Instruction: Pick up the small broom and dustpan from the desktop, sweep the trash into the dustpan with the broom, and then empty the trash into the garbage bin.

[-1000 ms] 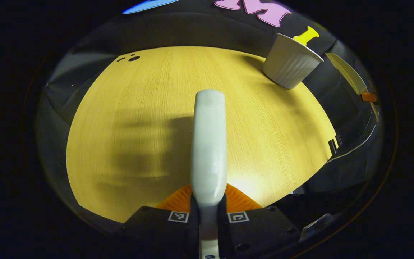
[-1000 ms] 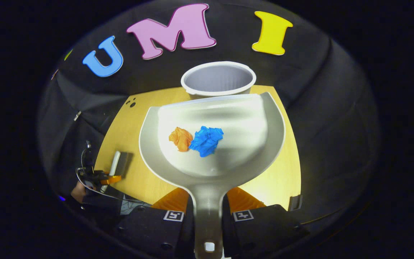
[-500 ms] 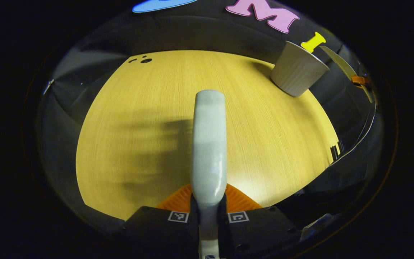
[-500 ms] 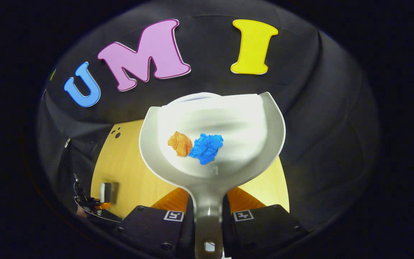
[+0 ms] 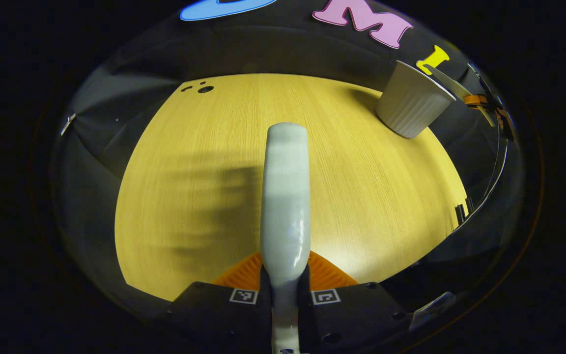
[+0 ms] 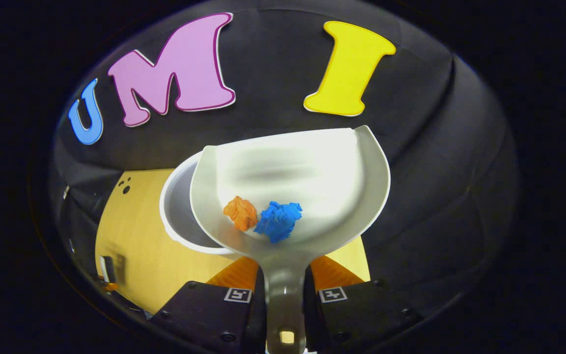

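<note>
Since the earlier frames, the dustpan (image 6: 290, 189) had risen and swung toward the garbage bin (image 6: 177, 216), so that in the right gripper view the white bin, first seen beyond the pan's front lip, now lay beneath and to the left of the pan, its open mouth partly covered by the pan's left rim. The right gripper (image 6: 285, 295) had both fingers clamped narrow on the dustpan's grey handle. An orange paper wad (image 6: 240, 213) and a blue paper wad (image 6: 278, 221) lay touching each other low in the pan near the handle, which suggested the pan was tipped back. In the left gripper view the left gripper (image 5: 285, 295) was closed tight on the small broom (image 5: 285, 196), whose pale handle ran up the middle of the view above the bare wooden desktop (image 5: 204, 172); the bin stood near the desktop's far right corner, with the dustpan's edge showing just beyond it. Sweeping looked finished, and the step in hand was emptying the trash. The next move, I judged, called for centring the pan's front lip over the bin's mouth and tilting the lip downward until both wads slid out, steadily enough that neither bounced off the rim onto the desktop.
</note>
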`<state>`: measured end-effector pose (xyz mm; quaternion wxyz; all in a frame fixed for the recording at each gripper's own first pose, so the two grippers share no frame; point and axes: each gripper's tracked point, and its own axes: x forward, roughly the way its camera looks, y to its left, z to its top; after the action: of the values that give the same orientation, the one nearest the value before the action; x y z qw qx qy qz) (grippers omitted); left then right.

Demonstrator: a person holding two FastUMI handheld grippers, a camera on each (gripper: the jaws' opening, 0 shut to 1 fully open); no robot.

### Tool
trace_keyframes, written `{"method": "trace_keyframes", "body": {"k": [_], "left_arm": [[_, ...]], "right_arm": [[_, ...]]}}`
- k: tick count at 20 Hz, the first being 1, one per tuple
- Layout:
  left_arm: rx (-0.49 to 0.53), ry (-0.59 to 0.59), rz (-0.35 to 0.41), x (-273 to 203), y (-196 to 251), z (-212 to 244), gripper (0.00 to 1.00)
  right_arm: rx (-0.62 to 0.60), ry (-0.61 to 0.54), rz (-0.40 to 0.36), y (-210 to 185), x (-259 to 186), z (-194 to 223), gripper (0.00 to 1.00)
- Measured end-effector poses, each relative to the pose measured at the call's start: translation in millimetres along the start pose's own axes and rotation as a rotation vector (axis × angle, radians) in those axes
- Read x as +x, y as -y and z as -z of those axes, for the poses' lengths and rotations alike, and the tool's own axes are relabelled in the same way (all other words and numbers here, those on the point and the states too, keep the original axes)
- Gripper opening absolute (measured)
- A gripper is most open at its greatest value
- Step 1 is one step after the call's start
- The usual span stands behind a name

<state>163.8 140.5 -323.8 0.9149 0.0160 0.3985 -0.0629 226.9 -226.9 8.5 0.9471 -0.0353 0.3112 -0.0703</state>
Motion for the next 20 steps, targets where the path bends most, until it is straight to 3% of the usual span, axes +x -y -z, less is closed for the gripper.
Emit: {"method": "trace_keyframes", "body": {"k": [3,4,7,13,14,20], "left_arm": [[-0.028,0.006,-0.012,0.0,-3.6,-0.4,0.25],[-0.035,0.004,-0.013,0.4,-6.1,-0.9,0.25],[-0.04,-0.002,-0.025,2.5,-15.9,0.1,0.25],[-0.045,-0.006,-0.049,6.6,-30.3,-6.2,0.25],[-0.047,-0.007,-0.046,6.5,-29.9,-7.2,0.25],[-0.017,-0.021,-0.047,14.4,-29.7,-16.7,0.25]], "right_arm": [[-0.109,0.011,0.05,0.8,11.6,-0.5,0.31],[-0.133,0.023,0.061,-1.5,15.0,-3.8,0.35],[-0.233,0.043,0.128,-1.5,23.2,-9.0,0.34],[-0.606,0.1,0.309,7.7,24.4,-20.8,0.34],[-0.654,0.113,0.33,8.3,23.3,-21.2,0.39],[-0.915,0.125,0.442,13.3,18.0,-21.4,0.34]]}}
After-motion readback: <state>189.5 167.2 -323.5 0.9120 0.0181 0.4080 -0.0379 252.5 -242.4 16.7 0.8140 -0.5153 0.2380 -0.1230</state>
